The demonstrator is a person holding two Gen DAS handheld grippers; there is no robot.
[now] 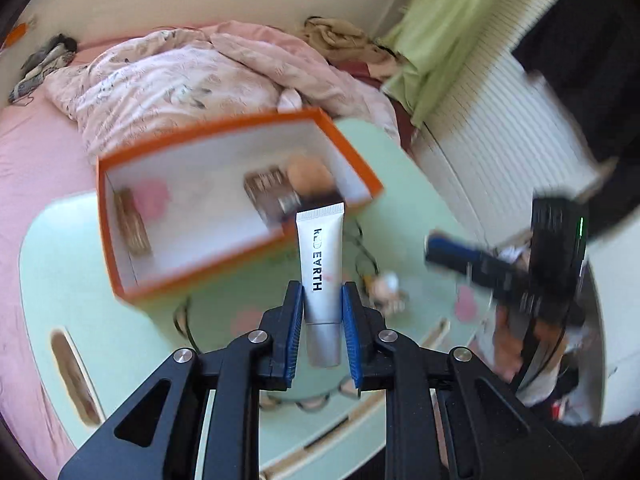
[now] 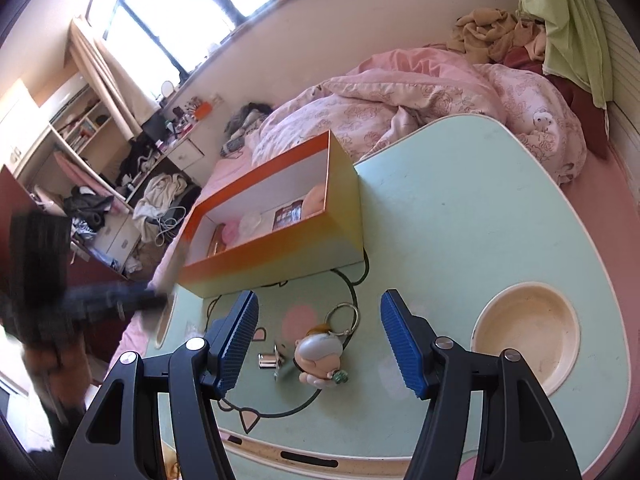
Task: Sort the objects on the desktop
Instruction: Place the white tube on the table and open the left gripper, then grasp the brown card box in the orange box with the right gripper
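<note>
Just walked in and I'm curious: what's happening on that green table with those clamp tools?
A person is tidying small things into an orange box, using a hand-held gripper in each hand. The left gripper is shut on a white tube and holds it in the air near the box, which already has a few items inside. The right gripper is open above a small figure keychain and a little metal piece lying on the table.
</note>
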